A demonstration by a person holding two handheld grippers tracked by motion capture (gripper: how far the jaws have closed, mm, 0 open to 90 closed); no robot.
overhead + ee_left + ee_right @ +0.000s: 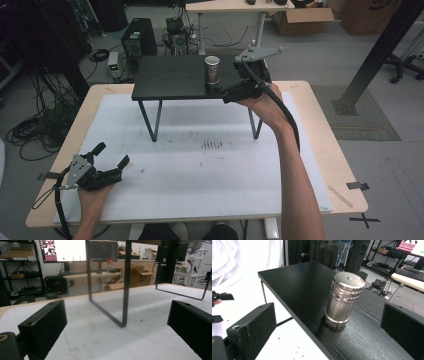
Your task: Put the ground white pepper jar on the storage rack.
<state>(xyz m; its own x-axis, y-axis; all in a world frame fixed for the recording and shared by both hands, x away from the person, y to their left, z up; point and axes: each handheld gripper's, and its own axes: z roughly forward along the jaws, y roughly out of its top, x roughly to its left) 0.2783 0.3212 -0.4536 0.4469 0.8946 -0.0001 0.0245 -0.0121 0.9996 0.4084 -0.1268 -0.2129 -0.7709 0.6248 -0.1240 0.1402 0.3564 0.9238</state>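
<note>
**Both grippers wide open; one steel cylinder on the black shelf**

The right gripper point(225, 91) sits in the upper middle of the high view, at the near right corner of the small black shelf point(170, 77). Its jaws stand wide apart and clamp nothing. In the right gripper view the metal cylinder point(343, 301) stands upright on the shelf between the two jaws, a little right of centre in the frame, with clear gaps on both sides; neither jaw touches it. In the high view the cylinder point(212, 69) stands near the shelf's front edge, just beside the gripper's tips.

The left gripper point(111, 160) rests in the lower left of the high view, low over the white sheet point(200, 175) that covers the tabletop point(345, 165). Its jaws are also spread wide and hold nothing. In the left gripper view they frame bare white sheet, with one black leg frame point(125, 290) of the shelf standing at the centre of the frame, well beyond the jaw tips.

Count: one metal cylinder, one black shelf on two thin leg frames, one white sheet, two grippers, each held in one hand point(262, 107). A patch of small dark marks point(212, 145) lies on the sheet at the middle of the high view.
</note>
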